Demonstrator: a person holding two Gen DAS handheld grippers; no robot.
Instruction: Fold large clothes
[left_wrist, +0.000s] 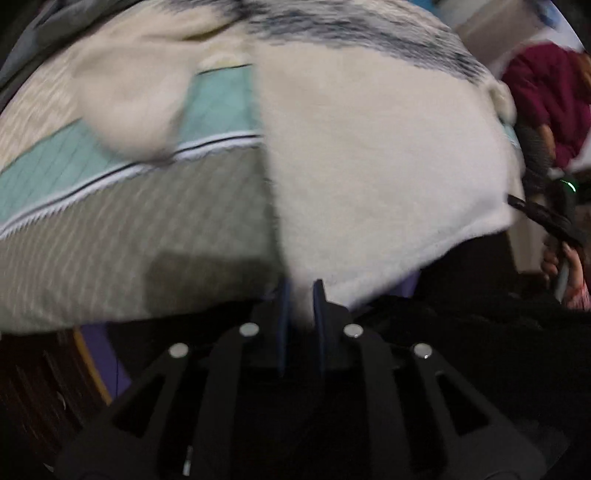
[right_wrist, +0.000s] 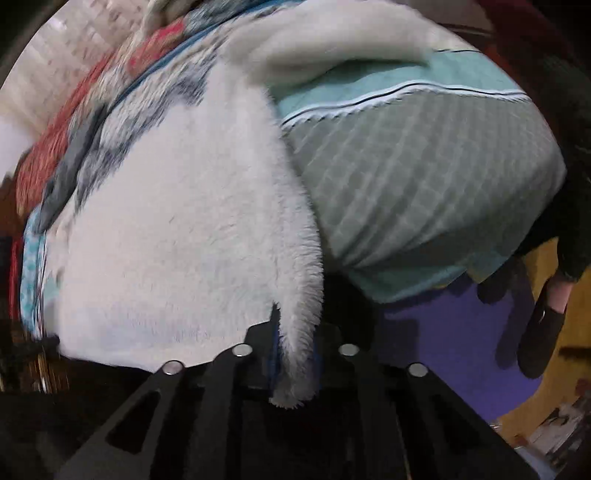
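Left wrist view, listed from left to right: quilted bedspread (left_wrist: 110, 229), grey-green with a teal band and a white-and-black piped seam, covering a bed; one cream sleeve (left_wrist: 133, 107) of the garment lying loose across the teal band; cream fleece sweater (left_wrist: 369, 155), dark mottled band across its far part, spread flat with its near hem hanging over the bed's edge; left gripper (left_wrist: 301, 295), jaws drawn narrow with the hem's left corner between them, pads appearing to press the cloth, though blur keeps this a judgement; at far right, a person's maroon sleeve (left_wrist: 546, 96).

Right wrist view, left to right: red patterned textile (right_wrist: 44, 162) and a grey one behind the sweater (right_wrist: 177, 221); sweater body filling the left half; right gripper (right_wrist: 295, 347), jaws narrow and clamped on a hanging tongue of fleece at the hem's right edge; a sleeve draped at upper centre; bedspread; purple floor mat (right_wrist: 443, 332); the person's left hand (right_wrist: 543, 325) in a dark cuff at far right.

Progress, judged: early. The sweater lies spread and unfolded, both sleeves out. Both hem corners seem secured. Remaining: carrying the hem up over the body, tucking the sleeves, squaring the stack.
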